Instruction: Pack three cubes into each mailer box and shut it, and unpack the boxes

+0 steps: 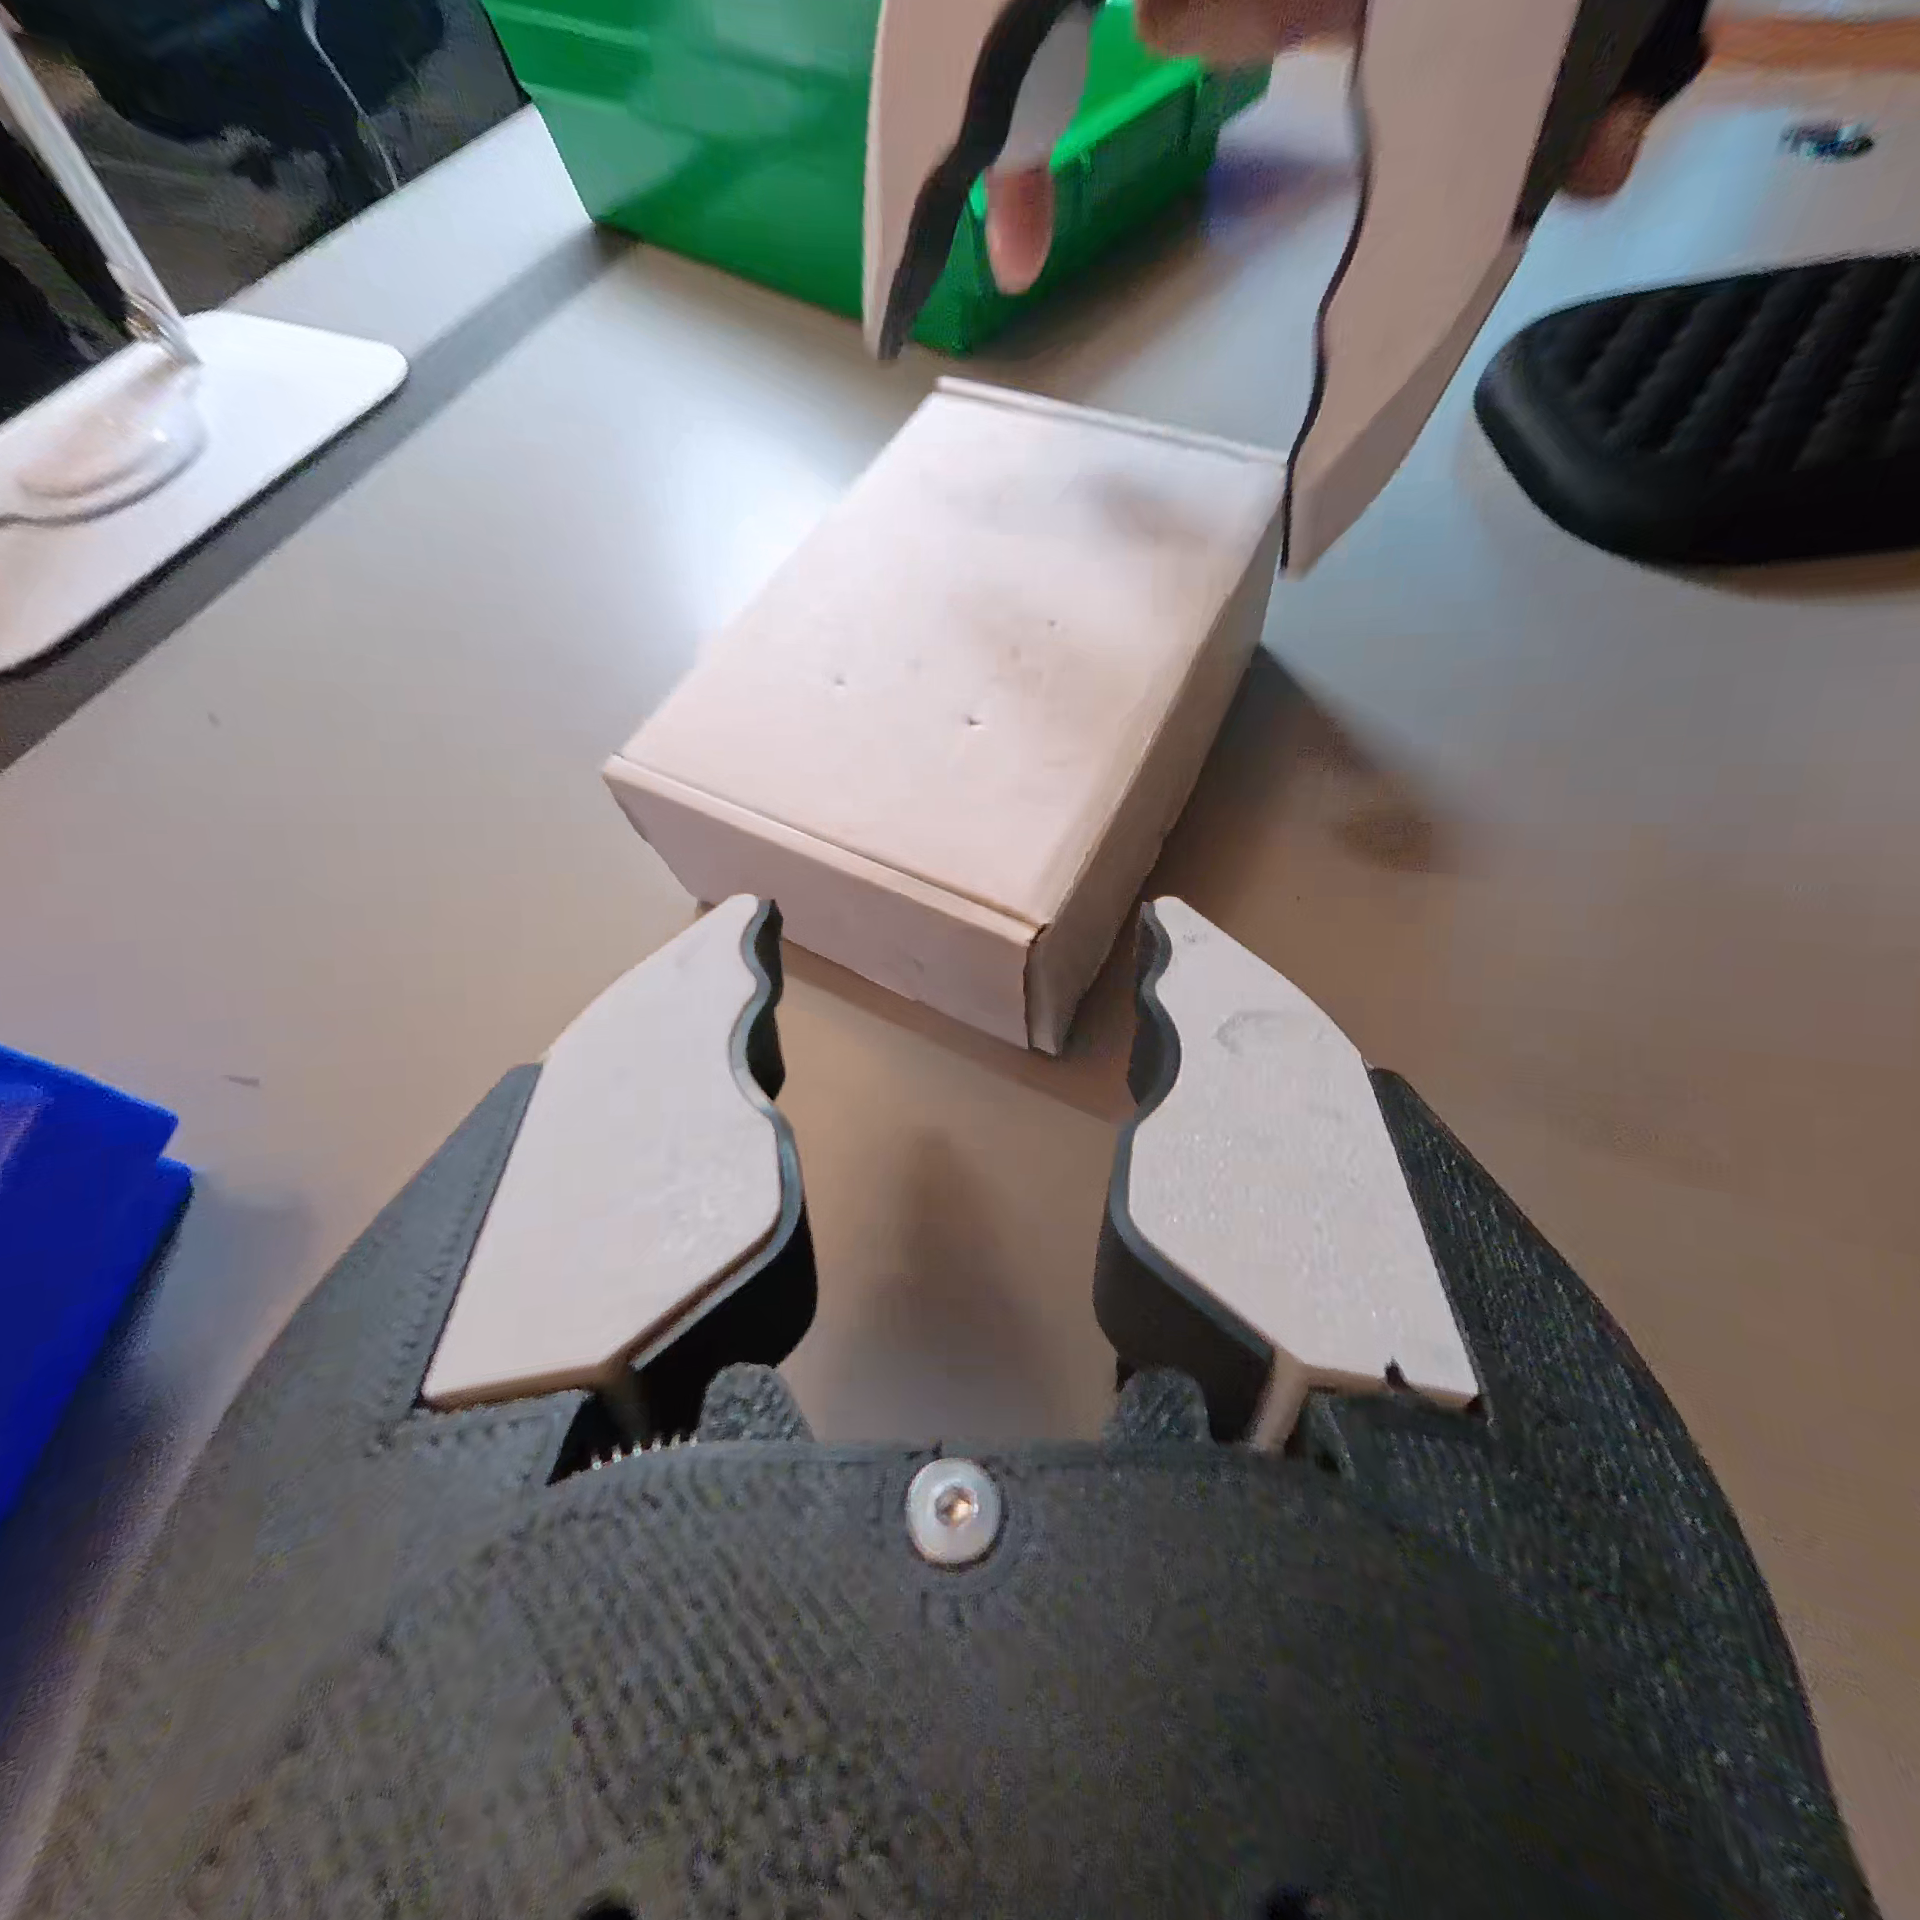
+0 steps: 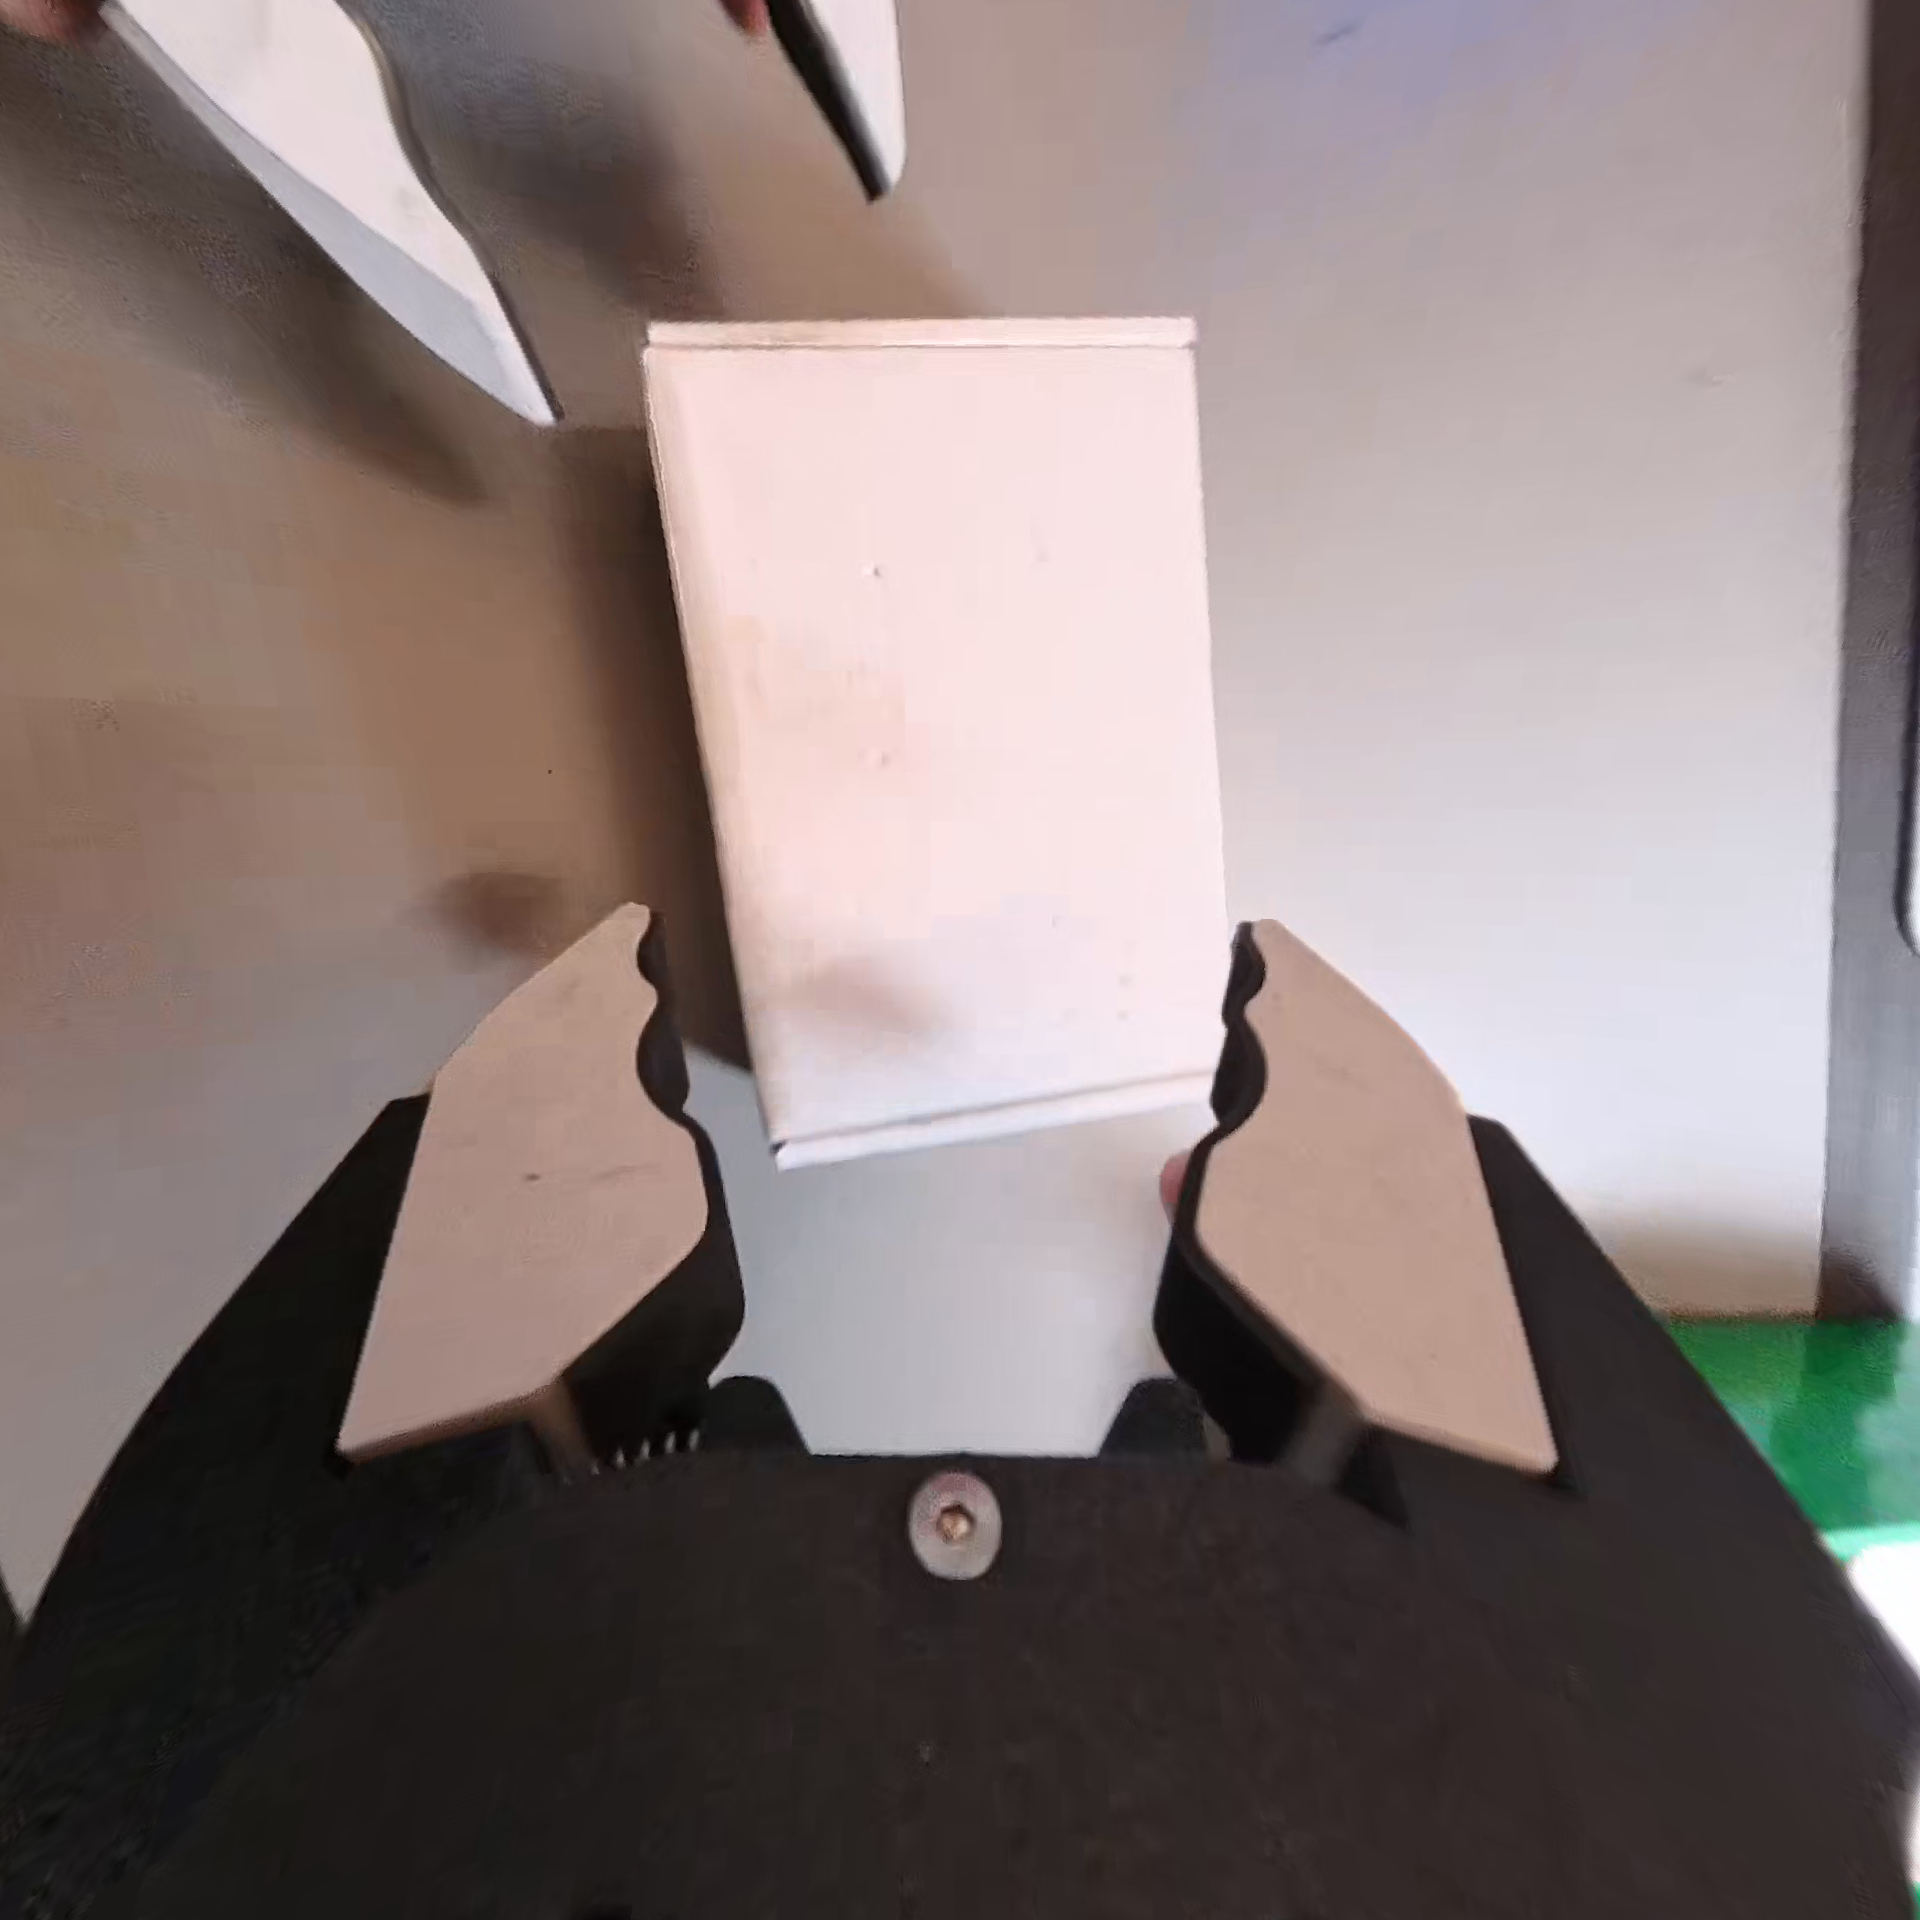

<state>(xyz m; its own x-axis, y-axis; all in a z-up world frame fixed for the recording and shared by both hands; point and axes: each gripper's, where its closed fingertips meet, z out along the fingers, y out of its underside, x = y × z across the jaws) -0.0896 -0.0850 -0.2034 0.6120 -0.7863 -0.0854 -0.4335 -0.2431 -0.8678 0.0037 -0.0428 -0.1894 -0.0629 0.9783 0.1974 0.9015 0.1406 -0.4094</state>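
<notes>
Between my two grippers the white mailer box (image 1: 956,686) lies shut on the grey table (image 1: 416,831), so I cannot see its contents. My left gripper (image 1: 956,925) is spread wide and empty, its tips just short of the box's near corner. My right gripper (image 2: 940,945) is wide too, holding nothing, straddling the box's end from above. Behind the box sits a green bin (image 1: 748,156); a monitor base (image 1: 187,447) stands left, a black pad (image 1: 1714,416) right, something blue (image 1: 73,1226) beside my left gripper.
</notes>
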